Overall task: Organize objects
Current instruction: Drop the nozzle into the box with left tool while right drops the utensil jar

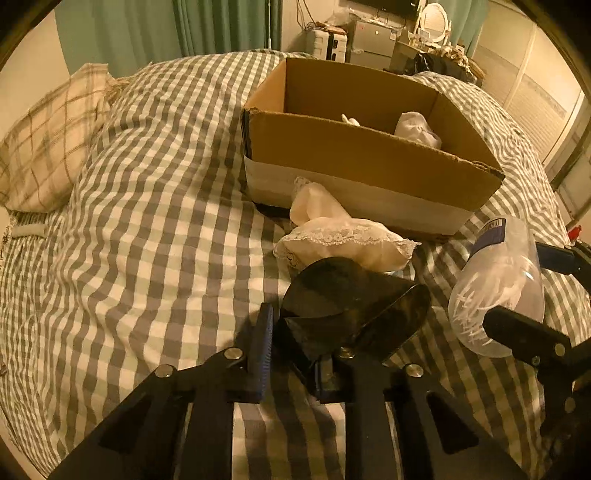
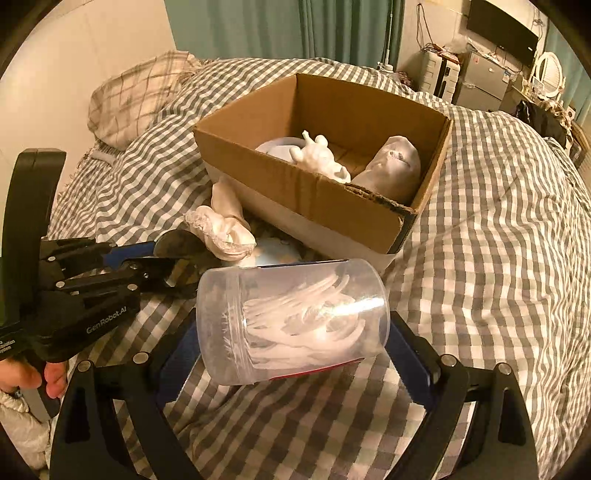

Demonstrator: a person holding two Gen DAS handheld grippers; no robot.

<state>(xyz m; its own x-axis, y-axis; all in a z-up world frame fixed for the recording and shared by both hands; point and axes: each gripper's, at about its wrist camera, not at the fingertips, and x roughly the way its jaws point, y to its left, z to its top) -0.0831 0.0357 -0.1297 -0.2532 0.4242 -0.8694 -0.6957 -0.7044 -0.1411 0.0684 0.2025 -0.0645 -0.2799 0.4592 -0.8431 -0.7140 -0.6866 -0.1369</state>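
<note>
An open cardboard box (image 1: 369,158) (image 2: 317,206) stands on the checked bed and holds a white figurine (image 2: 319,157), a white plate (image 2: 277,146) and a white bundle (image 2: 393,170). My left gripper (image 1: 295,332) is shut on a black glossy object (image 1: 347,306), low over the bed, just short of a cream lace cloth (image 1: 343,236) (image 2: 225,229) that lies against the box front. My right gripper (image 2: 291,332) is shut on a clear plastic jar of white picks (image 2: 295,321) (image 1: 498,288), held on its side above the bed, right of the left gripper (image 2: 173,266).
A plaid pillow (image 1: 48,144) (image 2: 133,96) lies at the far left. Green curtains (image 1: 207,26) hang behind the bed. Appliances and a dresser with a round mirror (image 2: 550,74) stand at the far right. A pale blue item (image 2: 273,251) lies under the cloth.
</note>
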